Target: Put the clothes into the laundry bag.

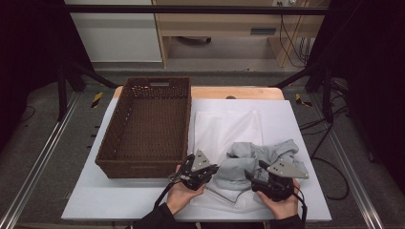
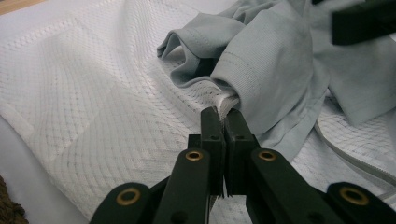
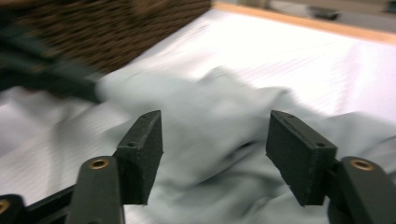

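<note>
Count: 2 grippers, 1 wicker basket [image 1: 125, 123], 1 grey garment [image 1: 260, 160], 1 white mesh garment [image 1: 224, 126], all on 1 white-covered table [image 1: 296, 119].

Edges/room: basket sits on the table's left half, its near right corner just beside the left gripper [image 1: 198, 168]. Bare white cover lies right of the garments and along the near left edge; a wood strip of the table shows at the far edge. White mesh garment is spread flat from mid-table toward the person, w/ the grey garment crumpled on top of its near part.

Left gripper [image 2: 223, 116]: jaws closed tight, a fold of the white mesh garment's [image 2: 93, 107] edge pinched between the tips. A ribbed cuff of the grey garment [image 2: 261, 70] lies right at those tips, touching or nearly so; can't tell if it's caught too.

Right gripper [image 3: 215, 154]: jaws wide apart, nothing between the pads. View is motion-blurred. The grey garment [image 3: 205, 116] lies under and ahead of the jaws, pads not pressing on it. Basket [image 3: 116, 28] shows at that view's top left. In the high view the right gripper [image 1: 261, 177] sits at the near right side of the grey heap, held by the person's right hand [image 1: 285, 202]; left hand [image 1: 179, 195] holds the other gripper at the heap's near left.
</note>
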`<action>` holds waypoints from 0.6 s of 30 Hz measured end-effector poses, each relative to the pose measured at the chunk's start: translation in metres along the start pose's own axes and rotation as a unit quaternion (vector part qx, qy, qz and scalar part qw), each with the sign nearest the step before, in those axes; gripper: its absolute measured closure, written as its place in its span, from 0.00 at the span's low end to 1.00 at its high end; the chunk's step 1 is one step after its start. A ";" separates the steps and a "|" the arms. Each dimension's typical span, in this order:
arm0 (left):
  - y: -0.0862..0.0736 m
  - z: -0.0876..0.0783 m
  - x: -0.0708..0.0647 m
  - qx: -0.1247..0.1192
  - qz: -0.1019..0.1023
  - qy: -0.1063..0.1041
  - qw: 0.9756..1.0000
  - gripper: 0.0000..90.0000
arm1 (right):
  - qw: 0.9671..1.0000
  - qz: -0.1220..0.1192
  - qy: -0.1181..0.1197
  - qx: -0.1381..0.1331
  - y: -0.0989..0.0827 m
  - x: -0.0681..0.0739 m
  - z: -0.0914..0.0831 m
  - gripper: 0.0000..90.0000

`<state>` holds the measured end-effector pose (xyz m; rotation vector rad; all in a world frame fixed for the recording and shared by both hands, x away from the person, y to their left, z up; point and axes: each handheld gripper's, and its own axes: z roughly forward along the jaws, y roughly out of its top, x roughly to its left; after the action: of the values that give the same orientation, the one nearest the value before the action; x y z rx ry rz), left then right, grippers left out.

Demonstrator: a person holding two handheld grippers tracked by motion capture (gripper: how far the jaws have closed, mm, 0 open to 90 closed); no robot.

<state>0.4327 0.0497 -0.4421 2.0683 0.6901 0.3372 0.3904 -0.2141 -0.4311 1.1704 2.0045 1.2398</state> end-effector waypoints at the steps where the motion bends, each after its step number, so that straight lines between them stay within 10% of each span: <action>1: 0.000 0.000 -0.001 0.002 0.002 0.001 1.000 0.98 | 1.000 0.004 -0.007 0.002 0.003 -0.005 0.004 0.38; 5: -0.001 0.000 -0.002 0.011 0.010 0.003 1.000 0.98 | 0.999 0.031 0.007 0.020 0.009 -0.016 0.027 0.44; 11: -0.006 0.002 0.000 0.012 0.003 -0.001 1.000 0.98 | 0.996 0.017 0.044 0.082 0.002 -0.010 0.042 0.94; 18: -0.003 0.000 0.003 0.004 -0.012 0.003 1.000 0.98 | 0.996 0.006 0.091 0.003 0.008 0.001 -0.001 0.96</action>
<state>0.4338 0.0523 -0.4444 2.0665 0.7204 0.3285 0.3929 -0.2122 -0.4237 1.1084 2.1364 1.3910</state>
